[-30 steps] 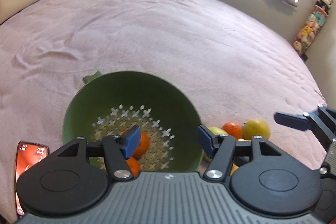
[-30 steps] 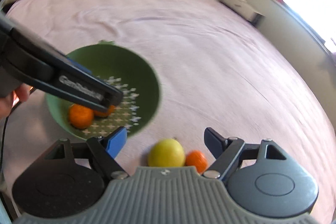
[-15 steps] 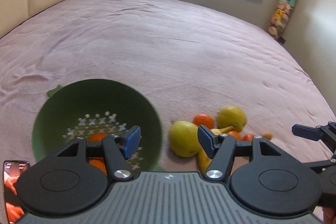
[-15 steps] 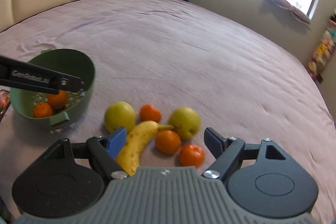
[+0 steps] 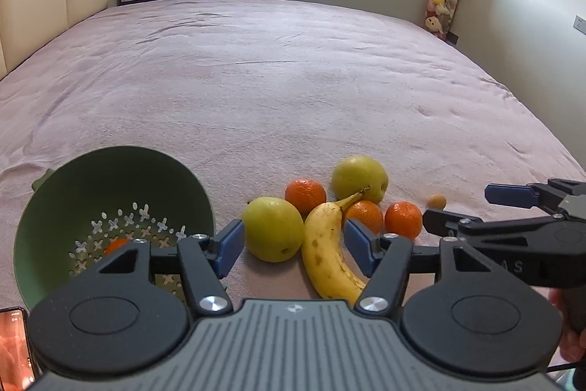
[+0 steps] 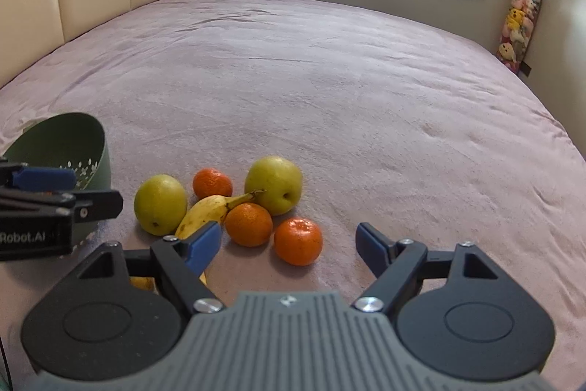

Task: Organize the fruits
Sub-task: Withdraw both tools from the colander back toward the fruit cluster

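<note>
Both grippers, left and right, have fingers wide and empty above the fruit at lower centre; grabbing the banana could roll a neighbouring tangerine across the bed.

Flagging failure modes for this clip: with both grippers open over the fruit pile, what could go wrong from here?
The fruit lies packed: closing on the banana may nudge the pear and oranges rolling across the soft bedspread. The left gripper and right gripper hover near the same pile and might collide.
</note>
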{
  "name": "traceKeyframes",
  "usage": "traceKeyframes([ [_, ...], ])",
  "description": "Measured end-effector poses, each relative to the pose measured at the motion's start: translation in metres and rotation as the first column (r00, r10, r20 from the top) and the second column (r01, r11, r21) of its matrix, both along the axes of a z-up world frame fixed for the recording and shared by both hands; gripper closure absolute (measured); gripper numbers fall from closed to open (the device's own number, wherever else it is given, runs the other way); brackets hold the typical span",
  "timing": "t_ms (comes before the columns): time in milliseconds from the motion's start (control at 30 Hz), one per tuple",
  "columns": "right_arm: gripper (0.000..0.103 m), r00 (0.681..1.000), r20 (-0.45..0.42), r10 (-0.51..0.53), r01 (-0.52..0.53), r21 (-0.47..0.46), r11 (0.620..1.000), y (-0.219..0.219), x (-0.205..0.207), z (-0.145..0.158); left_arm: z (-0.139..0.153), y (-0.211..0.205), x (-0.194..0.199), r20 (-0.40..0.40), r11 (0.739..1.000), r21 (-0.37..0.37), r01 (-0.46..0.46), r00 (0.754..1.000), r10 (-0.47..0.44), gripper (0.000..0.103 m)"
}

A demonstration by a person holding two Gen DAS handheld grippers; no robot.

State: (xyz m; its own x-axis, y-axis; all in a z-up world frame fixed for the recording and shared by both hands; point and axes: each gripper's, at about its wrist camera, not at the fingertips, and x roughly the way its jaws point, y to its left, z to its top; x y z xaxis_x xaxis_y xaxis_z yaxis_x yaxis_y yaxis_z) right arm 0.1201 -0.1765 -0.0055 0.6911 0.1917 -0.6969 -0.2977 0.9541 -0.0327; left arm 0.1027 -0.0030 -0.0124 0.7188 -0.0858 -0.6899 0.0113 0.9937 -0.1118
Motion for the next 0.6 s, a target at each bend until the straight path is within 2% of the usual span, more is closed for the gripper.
traceKeyframes([
  [200, 0.025, 1.000, -0.001, -0.032, 0.032, 0.031, 0.999, -0.001, 0.013, -0.006, -0.004, -0.008, 0.012, -0.027, 0.999, 0.007, 0.041, 0.999, -0.041, 0.030],
  [400, 0.026, 1.000, -0.011, -0.025, 0.026, 0.047, 0.999, -0.001, 0.025, -0.005, -0.011, -0.020, 0.032, -0.077, 0.993, 0.098, 0.058, 0.996, -0.051, 0.033],
  [500, 0.030, 0.999, -0.037, -0.016, 0.019, 0.059, 0.998, -0.001, 0.035, -0.007, -0.013, -0.025, 0.042, -0.106, 0.987, 0.155, 0.039, 0.994, -0.022, 0.034],
  [600, 0.031, 0.999, -0.050, -0.011, 0.015, 0.070, 0.997, 0.002, 0.047, -0.008, -0.015, -0.024, 0.052, -0.132, 0.990, 0.143, -0.011, 0.991, 0.030, 0.037],
])
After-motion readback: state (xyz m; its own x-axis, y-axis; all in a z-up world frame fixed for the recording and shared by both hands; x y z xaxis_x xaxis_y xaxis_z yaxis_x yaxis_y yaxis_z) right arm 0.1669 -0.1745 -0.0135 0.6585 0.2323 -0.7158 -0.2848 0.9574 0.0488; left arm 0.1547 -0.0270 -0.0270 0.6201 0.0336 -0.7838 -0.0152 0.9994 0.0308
